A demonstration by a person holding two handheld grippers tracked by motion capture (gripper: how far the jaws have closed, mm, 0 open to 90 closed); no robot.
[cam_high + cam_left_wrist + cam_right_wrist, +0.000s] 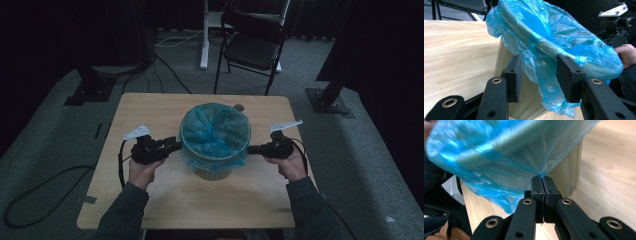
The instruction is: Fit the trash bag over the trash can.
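Note:
A pale waste bin (214, 172) stands in the middle of the wooden table, lined with a blue plastic bag (215, 131) folded over its rim. My left gripper (176, 145) is at the bin's left side, open, its jaws spread around the hanging bag edge (541, 75) without closing on it. At the bin's right side my right gripper (251, 149) is shut on a pinch of the blue bag (541, 173), pulling the film taut. The bin wall (571, 172) shows just behind those jaws.
The table (150, 110) has bare wood all round the bin. A black folding chair (252, 45) stands on the floor beyond the far edge. Cables (30, 200) run over the grey floor at the left.

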